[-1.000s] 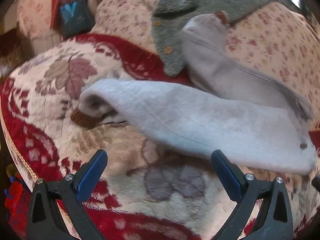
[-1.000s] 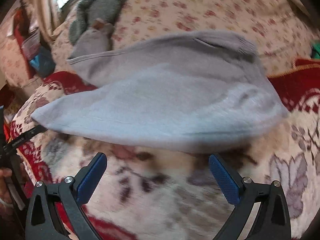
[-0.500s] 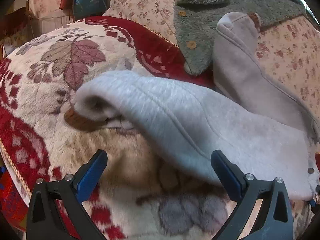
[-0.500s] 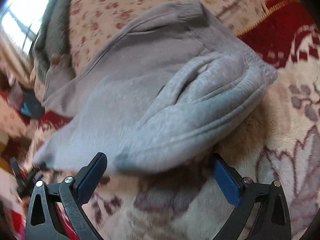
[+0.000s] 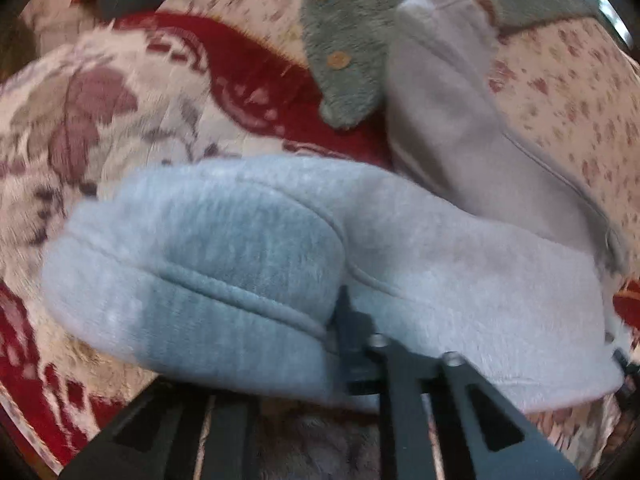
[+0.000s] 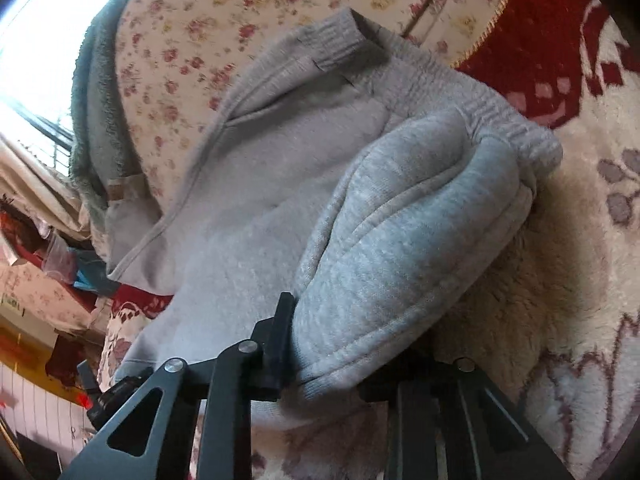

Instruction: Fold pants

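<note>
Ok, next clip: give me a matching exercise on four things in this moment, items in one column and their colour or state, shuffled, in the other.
Items:
1. pants
2. fleece jacket
3. left gripper
4. blanket

Descriptions:
A. grey-green, with round brown buttons
B. red and cream, with a leaf pattern
C. light grey, with a ribbed waistband
D. shut on a fold of grey cloth

Pairs: 1-C, 2-A, 3-D, 4-B
</note>
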